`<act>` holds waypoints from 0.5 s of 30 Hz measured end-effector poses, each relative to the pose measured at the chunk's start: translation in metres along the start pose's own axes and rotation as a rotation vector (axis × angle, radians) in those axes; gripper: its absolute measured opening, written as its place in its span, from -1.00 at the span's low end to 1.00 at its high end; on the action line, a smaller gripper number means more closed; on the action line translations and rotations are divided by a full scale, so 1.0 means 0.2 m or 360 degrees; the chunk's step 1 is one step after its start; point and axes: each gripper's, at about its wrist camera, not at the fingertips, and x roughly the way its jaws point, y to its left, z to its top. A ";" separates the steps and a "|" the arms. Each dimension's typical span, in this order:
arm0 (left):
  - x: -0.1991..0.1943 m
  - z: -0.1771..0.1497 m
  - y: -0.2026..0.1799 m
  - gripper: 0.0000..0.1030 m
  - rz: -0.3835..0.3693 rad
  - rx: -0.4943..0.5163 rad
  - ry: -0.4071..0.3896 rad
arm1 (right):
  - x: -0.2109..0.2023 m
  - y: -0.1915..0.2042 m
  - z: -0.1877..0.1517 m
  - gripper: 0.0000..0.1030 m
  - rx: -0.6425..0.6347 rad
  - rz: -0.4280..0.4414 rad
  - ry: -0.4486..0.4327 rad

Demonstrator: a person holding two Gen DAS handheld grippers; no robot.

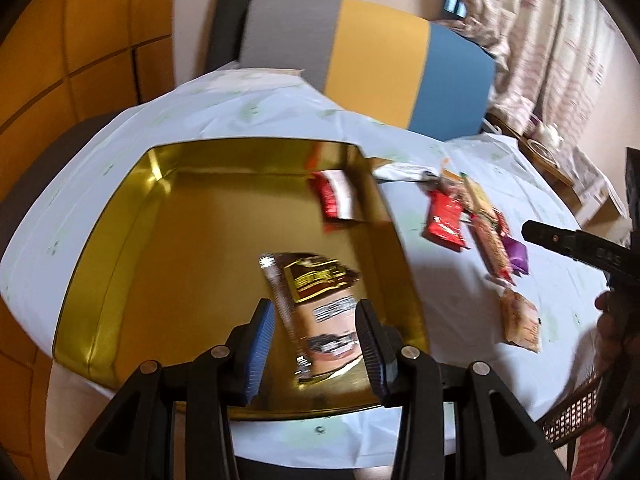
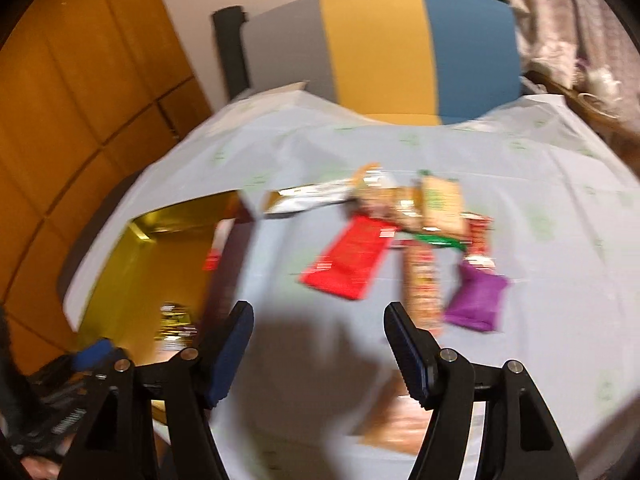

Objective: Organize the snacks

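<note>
A gold tin tray [image 1: 120, 248] sits on the white tablecloth. A brown snack packet [image 1: 320, 312] lies in the tray between the open jaws of my left gripper [image 1: 316, 344], not gripped. A red-and-white packet [image 1: 336, 196] leans on the tray's right wall. Loose snacks lie right of the tray: a red packet [image 2: 352, 256], a long orange bar [image 2: 422, 288], a purple packet [image 2: 478, 300], a beige packet [image 1: 520, 322]. My right gripper [image 2: 320, 340] is open and empty above the cloth, short of the red packet. The tray [image 2: 132, 248] shows at left in the right wrist view.
A grey, yellow and blue chair back [image 1: 372, 60] stands behind the table. Orange wall panels [image 1: 80, 60] are at left. A curtain and a side shelf [image 1: 560, 152] are at right. The right gripper's body [image 1: 576, 244] shows at the right edge of the left wrist view.
</note>
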 end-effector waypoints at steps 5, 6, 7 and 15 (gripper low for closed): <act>-0.01 0.07 -0.13 -0.18 -0.0058 0.0152 -0.0016 | -0.02 -0.25 0.03 0.33 0.0004 -0.0151 0.0046; 0.00 0.08 -0.17 -0.18 -0.0068 0.0181 -0.0015 | -0.02 -0.30 0.04 0.33 0.0008 -0.0174 0.0069; 0.00 0.10 -0.19 -0.18 -0.0073 0.0200 -0.0010 | -0.02 -0.34 0.04 0.33 0.0013 -0.0195 0.0084; 0.09 0.23 -0.44 -0.18 -0.0125 0.0394 0.0045 | -0.05 -0.70 0.15 0.50 0.0014 -0.0367 0.0141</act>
